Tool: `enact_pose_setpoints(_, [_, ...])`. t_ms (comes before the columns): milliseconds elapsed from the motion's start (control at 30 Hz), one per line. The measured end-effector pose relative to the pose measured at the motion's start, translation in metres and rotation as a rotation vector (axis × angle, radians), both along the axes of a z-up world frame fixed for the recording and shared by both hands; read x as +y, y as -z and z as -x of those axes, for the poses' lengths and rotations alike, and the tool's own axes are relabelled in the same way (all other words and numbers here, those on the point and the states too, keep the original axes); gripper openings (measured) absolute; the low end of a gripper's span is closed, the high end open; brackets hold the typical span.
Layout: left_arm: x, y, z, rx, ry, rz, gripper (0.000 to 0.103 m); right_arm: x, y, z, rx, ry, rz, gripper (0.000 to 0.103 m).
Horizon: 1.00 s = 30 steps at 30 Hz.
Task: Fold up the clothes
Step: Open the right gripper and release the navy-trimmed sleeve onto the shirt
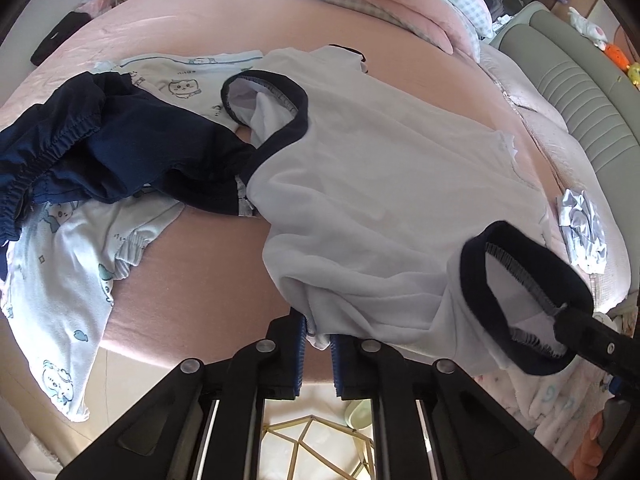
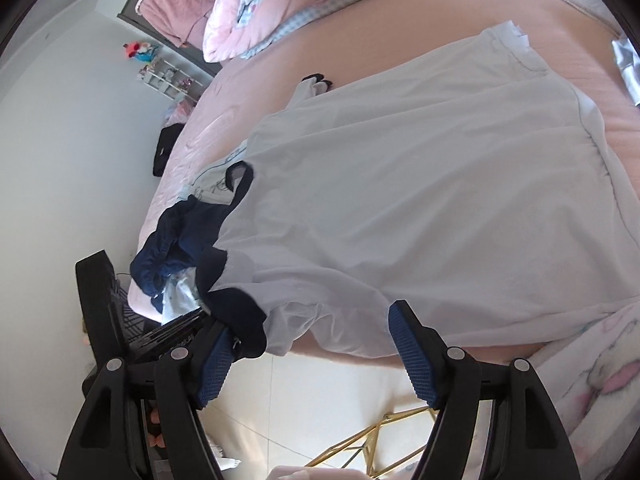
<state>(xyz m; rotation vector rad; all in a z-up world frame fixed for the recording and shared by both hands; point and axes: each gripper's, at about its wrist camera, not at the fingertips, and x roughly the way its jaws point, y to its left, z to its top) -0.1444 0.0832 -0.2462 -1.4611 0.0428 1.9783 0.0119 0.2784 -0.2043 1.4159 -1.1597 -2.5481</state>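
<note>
White T-shirt [image 1: 384,184] with navy trim, spread across the pink bed [image 1: 200,28], its shoulder end overhanging the near edge. My left gripper [image 1: 318,344] is closed, its blue pads pinching a fold of the shirt's white cloth at that edge. My right gripper [image 2: 310,350] stands wide open beside it; the navy sleeve cuff [image 2: 236,320] lies against its left pad [image 2: 212,364], unclamped. Toward the bed's left edge: navy shorts [image 1: 100,148] heaped on pale printed pyjamas [image 1: 60,280].
</note>
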Motion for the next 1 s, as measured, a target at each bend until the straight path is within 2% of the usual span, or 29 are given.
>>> enact_pose_setpoints(333, [-0.017, -0.010, 0.012, -0.026, -0.092, -0.023, 0.007, -0.028, 0.006, -0.001, -0.042, -0.067, -0.051, 0.073])
enact_pose_setpoints(500, [-0.022, -0.014, 0.007, 0.010, -0.099, 0.002, 0.007, -0.039, 0.006, 0.001, -0.050, -0.116, -0.084, 0.073])
enact_pose_setpoints(733, [-0.038, 0.000, 0.012, -0.025, -0.129, 0.027, 0.007, -0.056, 0.015, 0.006, -0.099, -0.176, -0.122, 0.073])
enact_pose_setpoints(1000, [-0.042, 0.017, 0.015, -0.089, -0.101, 0.073, 0.009, -0.065, 0.024, 0.003, -0.107, -0.196, -0.070, 0.073])
